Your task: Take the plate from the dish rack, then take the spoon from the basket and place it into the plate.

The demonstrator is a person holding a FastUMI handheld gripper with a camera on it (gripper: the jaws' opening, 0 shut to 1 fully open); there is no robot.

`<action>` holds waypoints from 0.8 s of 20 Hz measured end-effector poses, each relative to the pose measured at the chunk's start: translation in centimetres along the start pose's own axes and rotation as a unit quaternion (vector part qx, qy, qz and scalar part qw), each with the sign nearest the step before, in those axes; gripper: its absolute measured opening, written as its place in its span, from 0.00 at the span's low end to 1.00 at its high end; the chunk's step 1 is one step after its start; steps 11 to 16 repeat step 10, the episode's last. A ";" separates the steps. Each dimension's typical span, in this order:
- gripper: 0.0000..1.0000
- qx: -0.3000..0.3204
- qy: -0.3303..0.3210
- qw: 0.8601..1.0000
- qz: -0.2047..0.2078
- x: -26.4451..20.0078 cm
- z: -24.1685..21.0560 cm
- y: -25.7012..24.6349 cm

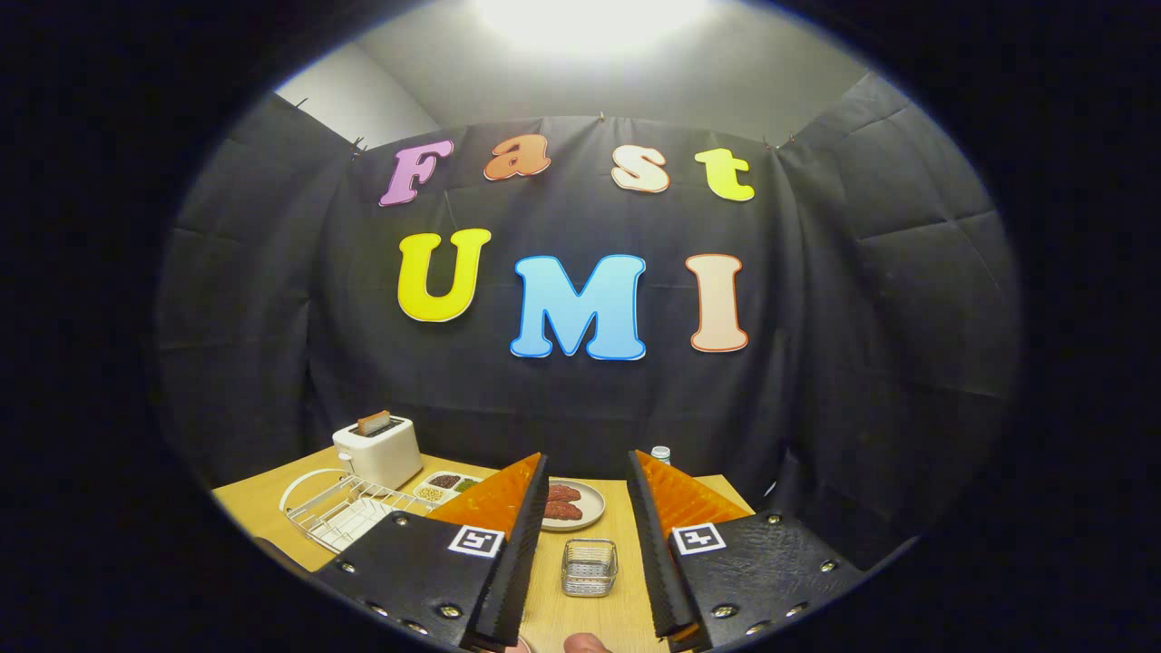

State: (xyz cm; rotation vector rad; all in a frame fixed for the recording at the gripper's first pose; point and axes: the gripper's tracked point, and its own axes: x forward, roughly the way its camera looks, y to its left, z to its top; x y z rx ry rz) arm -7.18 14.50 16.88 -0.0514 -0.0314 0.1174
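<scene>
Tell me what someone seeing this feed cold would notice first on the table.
The gripper hangs open above the wooden table, its fingers spread with a small wire mesh basket on the table between them. Just beyond the fingertips sits a plate of reddish food, and off to the left stand a white toaster with a slice in its slot and a white wire dish rack in front of it.

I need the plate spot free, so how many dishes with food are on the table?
2: a round plate holding reddish pieces, just beyond the open gripper, and a divided tray of grains beside the toaster. The fingers may hide others.
</scene>
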 end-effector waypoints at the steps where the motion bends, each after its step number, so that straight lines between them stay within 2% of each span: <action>1: 0.53 0.000 -0.001 1.000 -0.004 0.1 0.0 -0.5; 9: 0.53 0.022 0.006 1.000 -0.012 1.4 -3.1 -5.0; 10: 0.57 0.026 0.003 1.000 -0.005 1.8 -3.8 -5.6; 16: 0.57 0.026 0.003 1.000 -0.005 1.8 -3.8 -5.6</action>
